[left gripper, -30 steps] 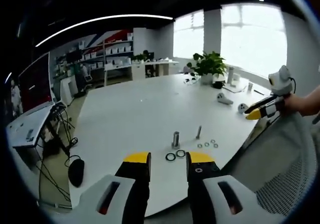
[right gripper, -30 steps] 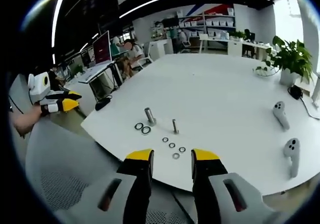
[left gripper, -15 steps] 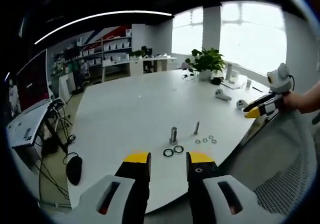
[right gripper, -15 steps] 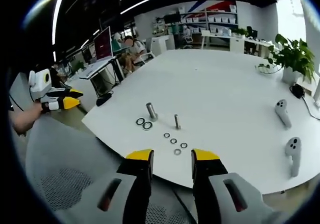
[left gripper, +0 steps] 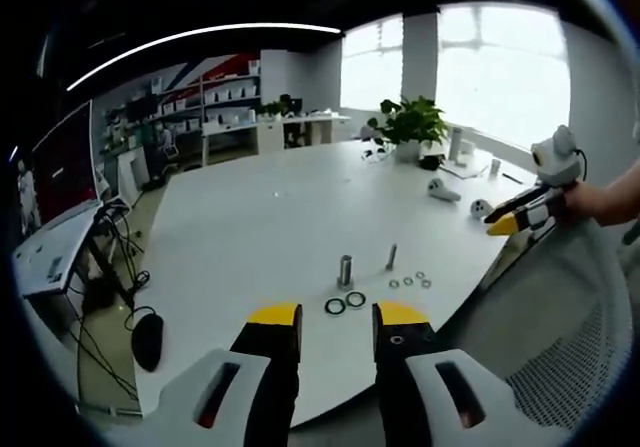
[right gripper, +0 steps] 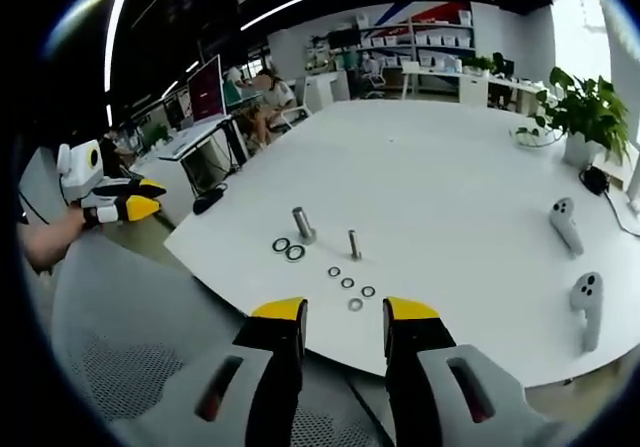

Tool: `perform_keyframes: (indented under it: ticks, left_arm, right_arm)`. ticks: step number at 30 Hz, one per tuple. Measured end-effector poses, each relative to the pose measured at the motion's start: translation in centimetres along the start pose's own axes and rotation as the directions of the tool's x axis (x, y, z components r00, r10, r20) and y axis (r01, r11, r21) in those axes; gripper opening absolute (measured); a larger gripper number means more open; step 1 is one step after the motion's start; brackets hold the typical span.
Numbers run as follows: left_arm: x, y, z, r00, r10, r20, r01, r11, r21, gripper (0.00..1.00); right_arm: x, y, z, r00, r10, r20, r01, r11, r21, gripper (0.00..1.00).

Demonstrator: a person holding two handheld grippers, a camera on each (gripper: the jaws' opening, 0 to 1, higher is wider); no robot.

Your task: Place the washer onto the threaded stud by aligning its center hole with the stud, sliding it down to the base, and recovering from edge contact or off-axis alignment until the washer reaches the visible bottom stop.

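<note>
White table (right gripper: 450,177) w/ potted plant (right gripper: 580,117) near its far edge. Two white handheld controllers (right gripper: 563,227) lie on the tabletop, near ea. other, well apart from the plant. Black mouse (left gripper: 151,339) sits on floor amid cables beside the table. Red-screened monitor (left gripper: 66,162) on a side desk. Shelving w/ white boxes (left gripper: 225,97) along back wall. Grey mesh chair back (right gripper: 130,347) in foreground.

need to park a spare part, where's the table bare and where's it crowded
Bare: the wide white table stretch between the studs and the potted plant. Crowded: the near edge around the thick stud, thin stud and washers; two controllers sit at the right.
</note>
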State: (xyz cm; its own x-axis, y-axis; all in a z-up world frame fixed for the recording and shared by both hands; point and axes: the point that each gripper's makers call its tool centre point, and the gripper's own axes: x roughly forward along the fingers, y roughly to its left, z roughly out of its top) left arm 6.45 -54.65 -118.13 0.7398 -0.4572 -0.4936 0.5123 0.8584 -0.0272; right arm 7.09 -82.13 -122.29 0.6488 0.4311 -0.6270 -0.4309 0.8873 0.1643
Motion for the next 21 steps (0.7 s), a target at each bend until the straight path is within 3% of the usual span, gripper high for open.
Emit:
perform_keyframes:
  ticks: [21]
  left_arm:
    - [0.11, -0.04, -0.56, 0.999, 0.003, -0.032, -0.002, 1.000, 0.010, 0.26]
  right_arm:
    - [-0.04, 0.30, 0.05, 1.000, 0.015, 0.007, -0.015, 1.000, 0.001, 0.33]
